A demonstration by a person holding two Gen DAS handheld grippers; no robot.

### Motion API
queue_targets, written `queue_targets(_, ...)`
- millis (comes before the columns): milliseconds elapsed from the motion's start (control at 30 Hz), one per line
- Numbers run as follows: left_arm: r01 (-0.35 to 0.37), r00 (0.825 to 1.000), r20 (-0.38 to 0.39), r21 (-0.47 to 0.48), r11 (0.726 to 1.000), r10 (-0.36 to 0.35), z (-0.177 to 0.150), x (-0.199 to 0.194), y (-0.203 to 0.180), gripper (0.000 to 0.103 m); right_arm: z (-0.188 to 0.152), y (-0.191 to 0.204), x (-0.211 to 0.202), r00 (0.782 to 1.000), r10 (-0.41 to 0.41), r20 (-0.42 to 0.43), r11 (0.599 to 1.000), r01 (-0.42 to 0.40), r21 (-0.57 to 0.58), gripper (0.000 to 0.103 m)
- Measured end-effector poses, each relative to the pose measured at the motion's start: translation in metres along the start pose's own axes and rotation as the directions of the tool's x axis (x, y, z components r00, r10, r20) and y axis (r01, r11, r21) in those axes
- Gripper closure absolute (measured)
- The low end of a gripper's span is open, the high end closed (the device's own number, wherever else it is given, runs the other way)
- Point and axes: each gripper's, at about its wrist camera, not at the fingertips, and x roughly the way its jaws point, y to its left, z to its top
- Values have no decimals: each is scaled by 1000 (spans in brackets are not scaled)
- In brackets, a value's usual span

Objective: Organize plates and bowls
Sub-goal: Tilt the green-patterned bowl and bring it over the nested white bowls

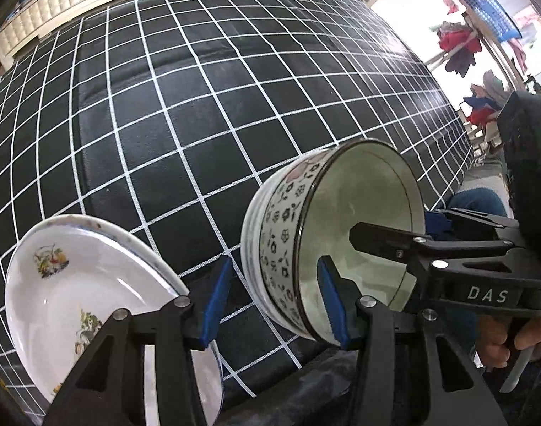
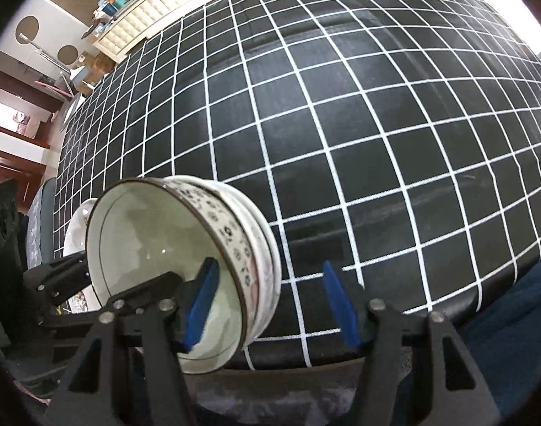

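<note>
A stack of nested bowls (image 1: 288, 234) with a black flower pattern sits near the table's front edge, also in the right wrist view (image 2: 163, 248). A stack of white floral plates (image 1: 75, 284) lies to its left; only its rim (image 2: 76, 227) shows behind the bowls in the right wrist view. My left gripper (image 1: 270, 301) is open, its right finger inside the top bowl and its left finger outside. My right gripper (image 2: 270, 305) is open, its left finger inside the bowl and its right finger outside, over the table.
The table (image 1: 234, 88) has a black cloth with a white grid. A cream tufted bench (image 1: 57, 3) stands beyond its far edge. A clothes rack with a blue basket (image 1: 487, 7) stands at the right. The person's blue-clad legs (image 2: 512, 319) are at the front edge.
</note>
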Motion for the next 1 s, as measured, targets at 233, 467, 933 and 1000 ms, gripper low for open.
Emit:
queue_targets(233, 15, 1000, -10, 2, 1000, -15, 3, 11, -3, 65, -5, -7, 3, 996, 92, -17, 995, -92, 24, 60)
queue_targets(467, 42, 999, -12, -25, 999, -43, 0, 4, 13, 66, -9, -19, 5, 988, 152, -26, 985, -149, 90, 57)
queue_targets(933, -7, 1000, 2, -41, 999, 7, -2, 3, 4, 67, -12, -18, 2, 990, 139, -15, 984, -136, 115, 58)
queue_targets(1000, -15, 1000, 3, -42, 999, 15, -1, 3, 2, 67, -12, -17, 2, 989, 144, -19, 982, -140, 129, 58)
